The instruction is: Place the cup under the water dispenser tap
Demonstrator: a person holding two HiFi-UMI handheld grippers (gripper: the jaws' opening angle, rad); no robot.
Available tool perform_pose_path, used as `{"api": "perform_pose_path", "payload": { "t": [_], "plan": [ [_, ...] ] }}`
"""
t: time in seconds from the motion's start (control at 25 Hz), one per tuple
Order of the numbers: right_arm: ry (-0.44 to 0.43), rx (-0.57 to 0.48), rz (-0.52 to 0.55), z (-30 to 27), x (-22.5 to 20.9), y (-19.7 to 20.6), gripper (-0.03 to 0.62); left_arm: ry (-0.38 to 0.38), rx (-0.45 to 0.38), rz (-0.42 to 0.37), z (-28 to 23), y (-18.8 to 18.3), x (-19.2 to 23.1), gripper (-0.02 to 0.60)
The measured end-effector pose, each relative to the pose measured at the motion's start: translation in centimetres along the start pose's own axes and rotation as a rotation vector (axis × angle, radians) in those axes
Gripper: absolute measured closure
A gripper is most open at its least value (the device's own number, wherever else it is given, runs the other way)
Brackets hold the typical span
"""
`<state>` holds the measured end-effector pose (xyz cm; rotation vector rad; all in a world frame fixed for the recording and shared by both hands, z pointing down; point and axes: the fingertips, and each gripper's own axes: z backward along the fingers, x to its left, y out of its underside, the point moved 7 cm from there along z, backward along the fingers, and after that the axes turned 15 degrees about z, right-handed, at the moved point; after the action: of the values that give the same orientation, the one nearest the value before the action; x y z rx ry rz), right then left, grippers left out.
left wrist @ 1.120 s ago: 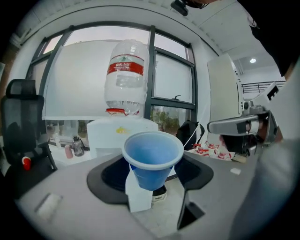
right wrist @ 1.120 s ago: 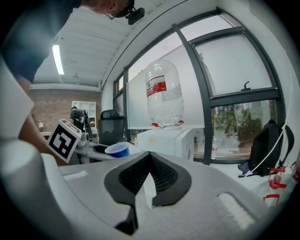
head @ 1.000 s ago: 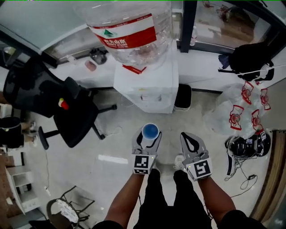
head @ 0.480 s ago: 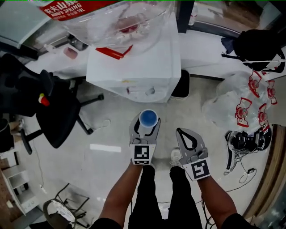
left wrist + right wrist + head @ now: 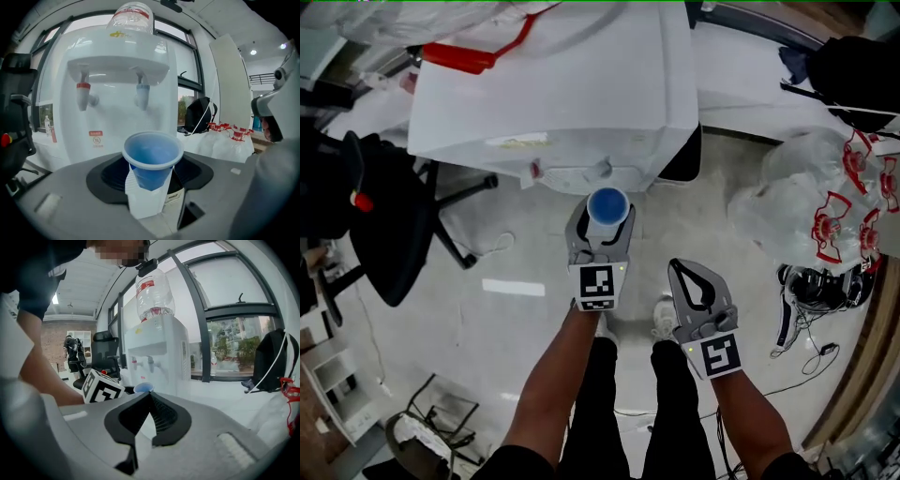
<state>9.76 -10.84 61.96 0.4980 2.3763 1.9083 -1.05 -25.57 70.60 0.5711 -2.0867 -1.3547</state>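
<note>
Person w/ two handheld grippers – dark clothes.
Left gripper (image 5: 602, 219) & right gripper (image 5: 678, 271): grey shells w/ black insets, each w/ a white cube (image 5: 597, 287) of b/w square markers; black trousers (image 5: 611, 403), white shoes (image 5: 664, 319), dark short sleeve (image 5: 42, 268) – forearms bare.

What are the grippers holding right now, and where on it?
Left gripper holds the blue plastic cup by its lower sides, below the rim. Right gripper is shut, holding nothing.
</note>
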Motion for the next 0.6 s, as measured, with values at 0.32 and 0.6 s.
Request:
{"api": "perform_pose_path", "payload": {
  "t": [0.32, 0.6],
  "plan": [
    [-0.033, 0.002, -0.071, -0.2, 1.9, 1.8, 0.592, -0.075, 0.003, 0.015, -3.8, 1.8, 2.1, 0.262],
    [-0.059, 0.008, -0.09, 0.1, 2.6, 2.2, 0.592, -0.112, 0.03, -0.001, -5.7, 2.5, 3.2, 0.259]
  ]
}}
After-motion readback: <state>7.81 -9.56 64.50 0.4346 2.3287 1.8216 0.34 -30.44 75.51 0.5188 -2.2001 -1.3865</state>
